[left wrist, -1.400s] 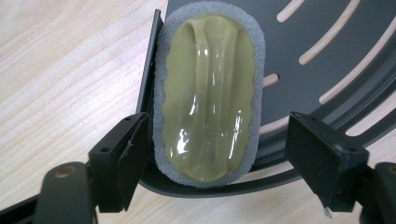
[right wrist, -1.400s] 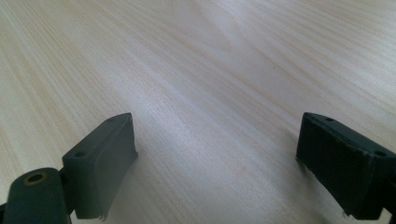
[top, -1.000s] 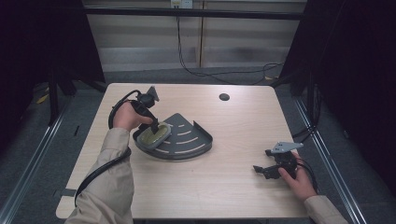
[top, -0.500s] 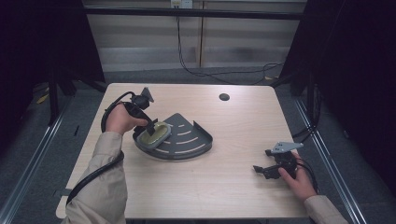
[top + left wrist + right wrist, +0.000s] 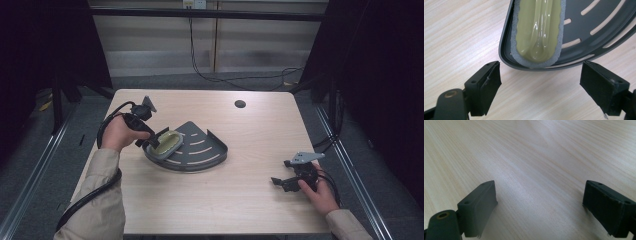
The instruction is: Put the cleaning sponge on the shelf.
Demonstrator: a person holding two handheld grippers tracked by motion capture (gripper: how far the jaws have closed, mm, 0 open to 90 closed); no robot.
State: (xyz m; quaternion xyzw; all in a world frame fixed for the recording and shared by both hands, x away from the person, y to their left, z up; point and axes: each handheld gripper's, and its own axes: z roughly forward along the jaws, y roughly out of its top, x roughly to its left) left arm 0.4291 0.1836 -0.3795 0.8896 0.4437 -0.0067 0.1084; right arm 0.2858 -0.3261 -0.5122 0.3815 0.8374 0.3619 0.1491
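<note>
**Q:** What lies ahead of the left gripper (image 5: 540, 82), and where?

**A:** A dark grey quarter-round tray (image 5: 200, 150) with slotted floor rests on the table (image 5: 240, 200). In its near corner lies a yellow-green glossy sponge-like pad (image 5: 537, 27) with a grey foam border. In the left gripper view the tray's curved rim sits just beyond the jaw tips, centred between them; the pad lies directly ahead, inside that rim.

**Q:** How do the left gripper's jaws stand?

**A:** Spread wide, holding nothing. Both jaws hang above bare tabletop, short of the tray's rim and apart from it.

**Q:** Who holds it?

**A:** The person's left hand (image 5: 116, 134), beige sleeve behind it; a black cable trails back from the gripper.

**Q:** And the right gripper (image 5: 287, 180)?

**A:** In the high view it rests low near the table's right front edge, well apart from the tray, held in the right hand (image 5: 322, 192). Its jaws are likewise wide apart and empty; ahead of them is plain pale wood grain.

**Q:** Anything farther out?

**A:** A small dark round hole (image 5: 240, 104) near the table's far edge, beyond the tray.
</note>
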